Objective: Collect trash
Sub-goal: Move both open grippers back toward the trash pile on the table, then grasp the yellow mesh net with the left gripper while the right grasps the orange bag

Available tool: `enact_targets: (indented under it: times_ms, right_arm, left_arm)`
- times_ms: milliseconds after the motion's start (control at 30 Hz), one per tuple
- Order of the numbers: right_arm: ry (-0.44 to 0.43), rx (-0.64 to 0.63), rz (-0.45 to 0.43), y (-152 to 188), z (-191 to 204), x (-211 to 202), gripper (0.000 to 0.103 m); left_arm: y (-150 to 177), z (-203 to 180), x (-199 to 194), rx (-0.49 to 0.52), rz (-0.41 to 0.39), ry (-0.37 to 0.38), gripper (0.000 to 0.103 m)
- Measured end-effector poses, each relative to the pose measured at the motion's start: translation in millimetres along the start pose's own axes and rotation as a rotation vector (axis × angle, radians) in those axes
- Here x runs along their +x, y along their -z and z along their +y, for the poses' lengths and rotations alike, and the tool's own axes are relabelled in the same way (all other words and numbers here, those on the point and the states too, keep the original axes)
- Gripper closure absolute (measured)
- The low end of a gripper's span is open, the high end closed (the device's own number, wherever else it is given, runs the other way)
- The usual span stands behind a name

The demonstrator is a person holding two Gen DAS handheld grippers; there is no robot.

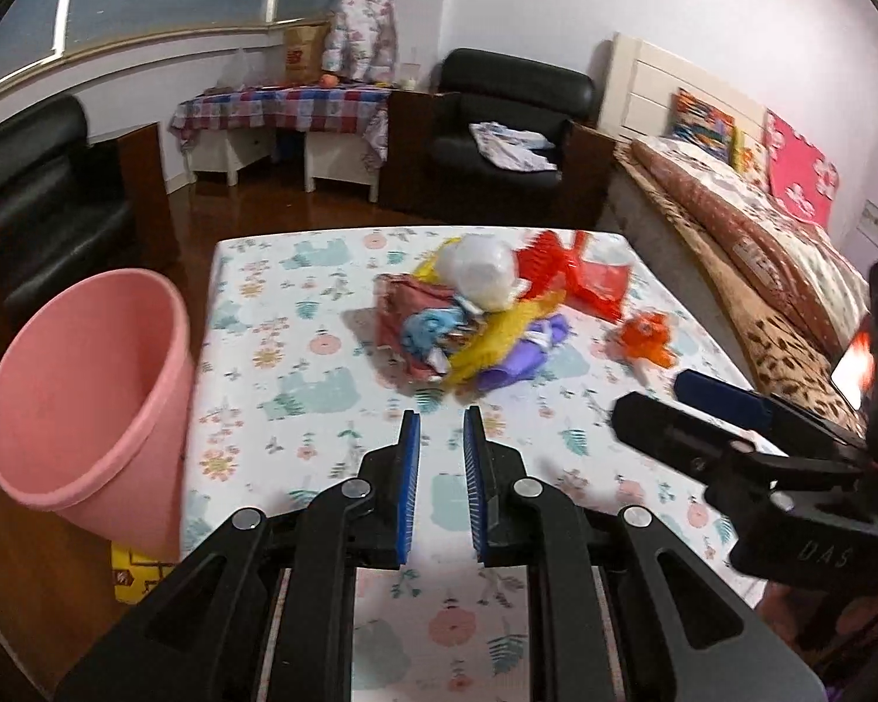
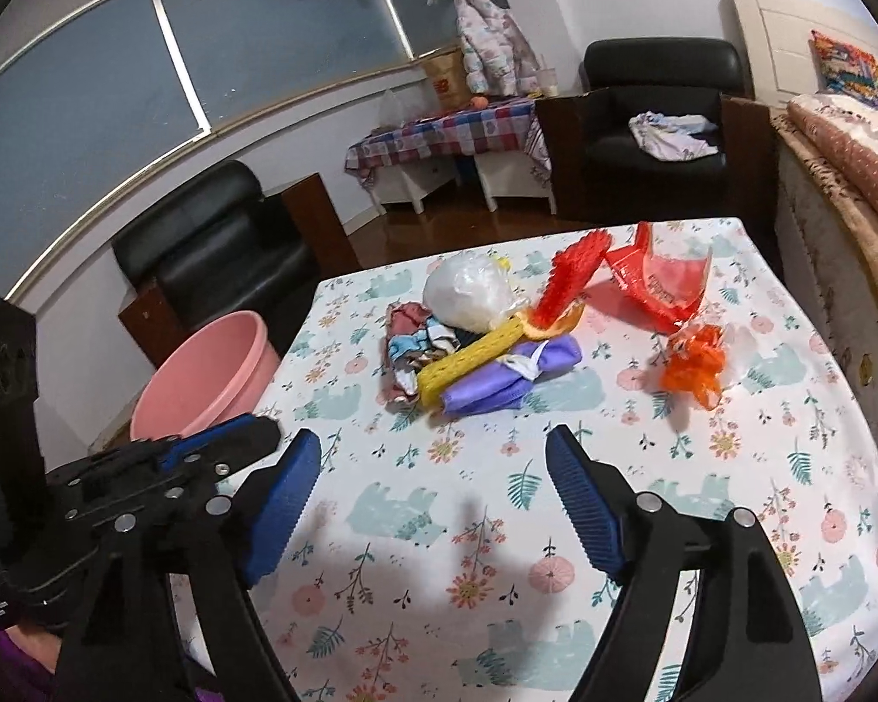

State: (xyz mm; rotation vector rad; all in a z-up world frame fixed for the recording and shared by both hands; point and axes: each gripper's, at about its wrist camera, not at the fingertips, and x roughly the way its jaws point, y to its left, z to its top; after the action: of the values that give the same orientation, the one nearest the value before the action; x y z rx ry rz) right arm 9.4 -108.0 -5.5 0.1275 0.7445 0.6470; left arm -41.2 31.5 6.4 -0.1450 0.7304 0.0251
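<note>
Your left tongs (image 1: pixel 442 418) hang over the near part of the desk (image 1: pixel 298 386), the two blue pads set narrow with only a slim gap between them and nothing in it. Your right tongs (image 2: pixel 433 439) stand wide, also with nothing between the pads; only the flowered cloth shows under them.

The trash sits ahead of both, heaped near the middle of the desk: a white plastic bag (image 2: pixel 468 292) on top, a yellow foam net (image 2: pixel 468 360) lying across a purple cloth (image 2: pixel 497 380), and crumpled wrappers (image 2: pixel 410 345) on the left side of the heap. A red plastic tray (image 2: pixel 655 286) lies just behind and to the right, touching a red foam net (image 2: pixel 568 275). An orange wrapper (image 2: pixel 693 365) lies apart on the right.

The pink bin (image 1: pixel 88 398) stands off the desk's left edge, tilted in the left view, its mouth facing you.
</note>
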Motion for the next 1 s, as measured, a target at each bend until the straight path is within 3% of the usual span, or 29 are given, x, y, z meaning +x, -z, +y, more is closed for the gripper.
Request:
enact_targets:
  times_ms: [333,467,733,867,1000]
  right_arm:
    - [0.061,0.095,0.005,-5,-50,1,0.031]
    - [0.124,0.117,-0.019,-9,-72,-3,0.031]
    - [0.175,0.187,-0.019,-15,-111,0,0.031]
    - [0.186,0.201,-0.010,-17,-124,5,0.031]
    - [0.184,0.219,-0.004,-21,-132,12,0.031]
  left_arm:
    - [-17,-20,27,0.068,0.062,0.111,0.088]
    - [-29,-29,39,0.137,0.065,0.117,0.088]
    - [-47,-29,71,0.165,0.109,0.112,0.088]
    - [-51,-30,86,0.171,0.125,0.110,0.070]
    - [-53,-30,101,0.180,0.144,0.082,0.069]
